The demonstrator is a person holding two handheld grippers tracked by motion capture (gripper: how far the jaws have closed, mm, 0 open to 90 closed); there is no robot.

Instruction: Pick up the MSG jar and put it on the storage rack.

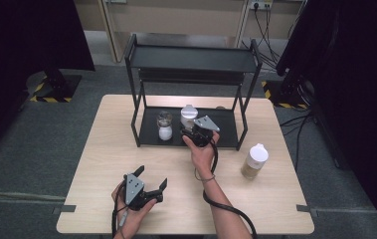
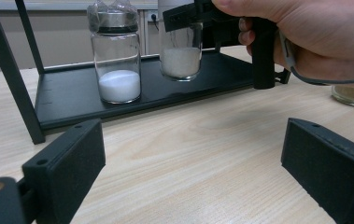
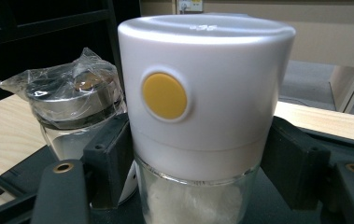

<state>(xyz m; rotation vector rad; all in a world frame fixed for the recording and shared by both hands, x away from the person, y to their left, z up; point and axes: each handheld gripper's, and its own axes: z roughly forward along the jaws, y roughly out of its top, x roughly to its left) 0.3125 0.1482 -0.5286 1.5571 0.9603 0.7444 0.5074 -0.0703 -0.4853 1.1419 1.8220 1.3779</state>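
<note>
A glass jar of white powder with a white cap (image 3: pixel 198 88) and a yellow button (image 3: pixel 164 95) sits between the pads of my right gripper (image 3: pixel 198 168), which is shut on it just below the cap. In the high view this jar (image 1: pixel 188 115) is over the bottom shelf (image 1: pixel 223 130) of a black rack, and whether it touches the shelf I cannot tell. A second jar (image 1: pixel 164 125), its metal lid wrapped in clear plastic, stands on the shelf just to the left. My left gripper (image 1: pixel 152 177) rests open near the table's front edge, nothing between its pads (image 2: pixel 72 158).
The black two-tier rack (image 1: pixel 191 55) stands at the back of the wooden table (image 1: pixel 111 144). A third white-capped jar (image 1: pixel 254 160) with tan contents stands on the table to the right of the rack. The person's right hand (image 2: pixel 315 32) wraps the right gripper's handle.
</note>
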